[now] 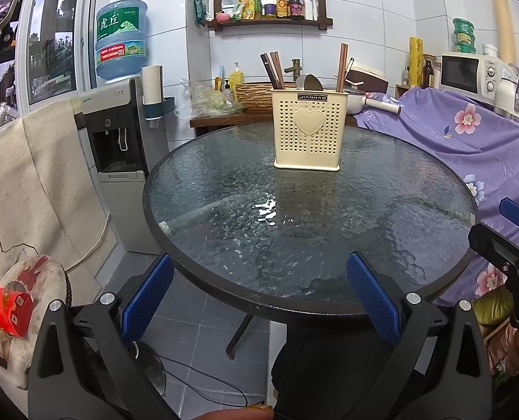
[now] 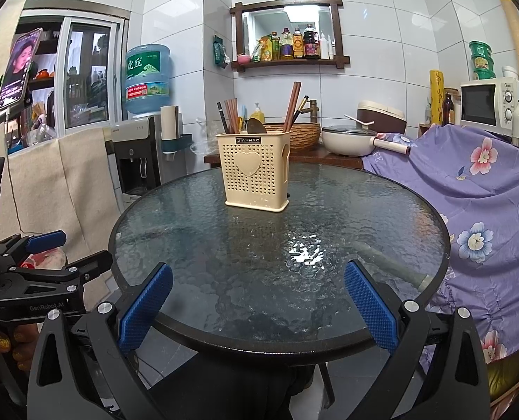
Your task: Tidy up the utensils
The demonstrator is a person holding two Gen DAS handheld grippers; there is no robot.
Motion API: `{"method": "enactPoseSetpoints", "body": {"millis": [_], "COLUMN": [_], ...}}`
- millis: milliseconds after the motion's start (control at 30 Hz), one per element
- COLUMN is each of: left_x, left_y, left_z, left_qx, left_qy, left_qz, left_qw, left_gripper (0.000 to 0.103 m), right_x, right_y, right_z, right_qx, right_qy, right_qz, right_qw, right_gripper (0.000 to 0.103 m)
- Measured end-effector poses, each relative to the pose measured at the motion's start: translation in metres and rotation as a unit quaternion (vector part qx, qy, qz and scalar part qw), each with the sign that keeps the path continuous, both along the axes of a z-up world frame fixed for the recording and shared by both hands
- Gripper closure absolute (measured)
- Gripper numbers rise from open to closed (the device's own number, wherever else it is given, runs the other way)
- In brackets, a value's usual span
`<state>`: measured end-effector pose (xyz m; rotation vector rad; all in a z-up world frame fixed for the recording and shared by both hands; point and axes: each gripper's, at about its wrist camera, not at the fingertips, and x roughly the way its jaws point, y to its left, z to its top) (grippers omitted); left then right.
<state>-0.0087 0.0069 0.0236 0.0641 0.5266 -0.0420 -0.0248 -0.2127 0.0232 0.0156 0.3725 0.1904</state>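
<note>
A cream perforated utensil holder (image 1: 309, 129) (image 2: 257, 172) with a heart on its front stands upright on the far half of the round glass table (image 1: 224, 217) (image 2: 196, 245). Brown chopsticks (image 1: 272, 70) (image 2: 292, 105) and a dark spoon (image 1: 311, 82) (image 2: 256, 126) stick out of its top. My left gripper (image 1: 259, 290) is open at the table's near edge, nothing between its blue pads. My right gripper (image 2: 257, 297) is open too, over the near rim, well short of the holder. Each gripper shows at the side of the other's view.
A water dispenser (image 1: 119, 147) with a blue bottle stands left of the table. A purple floral cloth (image 2: 486, 189) covers furniture on the right. Behind the table, a wooden counter holds a wicker basket (image 2: 303, 134), a white pot (image 2: 346, 140) and a microwave (image 2: 486, 105).
</note>
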Motion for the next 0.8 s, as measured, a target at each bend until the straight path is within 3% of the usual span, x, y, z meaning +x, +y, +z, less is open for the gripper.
{"method": "enactPoseSetpoints", "body": {"millis": [800], "left_x": [-0.0016], "left_y": [0.0017], "left_z": [0.0004], "left_qx": [-0.006], "left_qy": [-0.003], "left_qz": [-0.002], "left_qw": [1.0], "left_gripper": [0.006], "right_x": [-0.0007], "right_y": [-0.0003], "right_z": [0.0], "right_qx": [-0.001], "right_qy": [0.001], "right_qz": [0.001], "right_qw": [1.0], "right_gripper": [0.006]}}
